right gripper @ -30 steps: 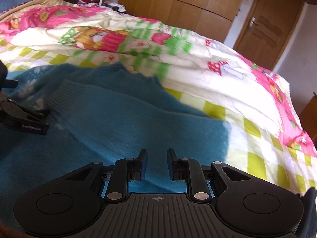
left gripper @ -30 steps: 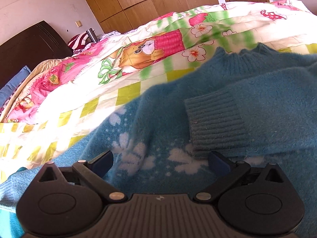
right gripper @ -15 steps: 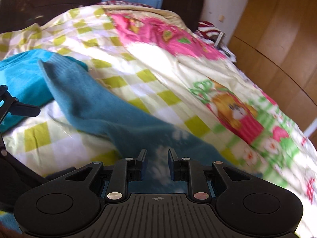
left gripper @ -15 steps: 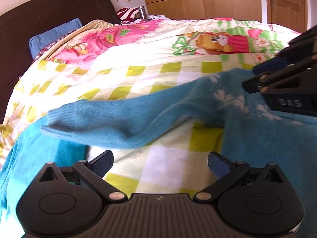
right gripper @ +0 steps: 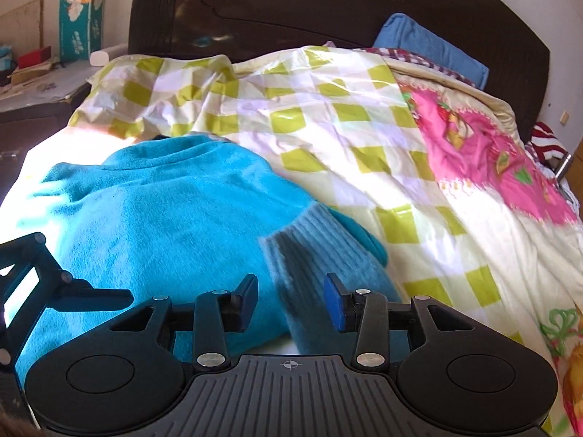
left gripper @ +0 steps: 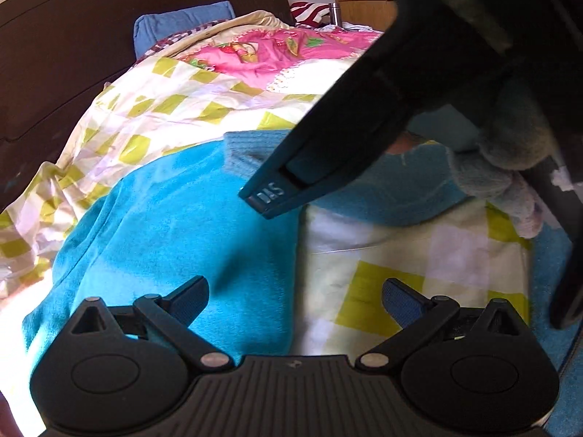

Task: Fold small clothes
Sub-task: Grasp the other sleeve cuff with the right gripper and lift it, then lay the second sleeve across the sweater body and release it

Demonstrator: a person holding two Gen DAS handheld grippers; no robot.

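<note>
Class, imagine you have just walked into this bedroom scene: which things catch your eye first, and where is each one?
A bright turquoise fleecy garment lies on the near left of the bed, with the ribbed cuff of a duller blue knitted sweater sleeve draped onto its right edge, between the open fingers of the right gripper. Beyond them spreads a yellow-green and white checked quilt, turning pink with cartoon prints on the right, before a dark wooden headboard.

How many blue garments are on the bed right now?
2, as far as shows: a bright turquoise garment nearest the headboard, and the duller blue sweater, whose ribbed sleeve cuff lies between the right gripper's open fingers. More could lie hidden.
</note>
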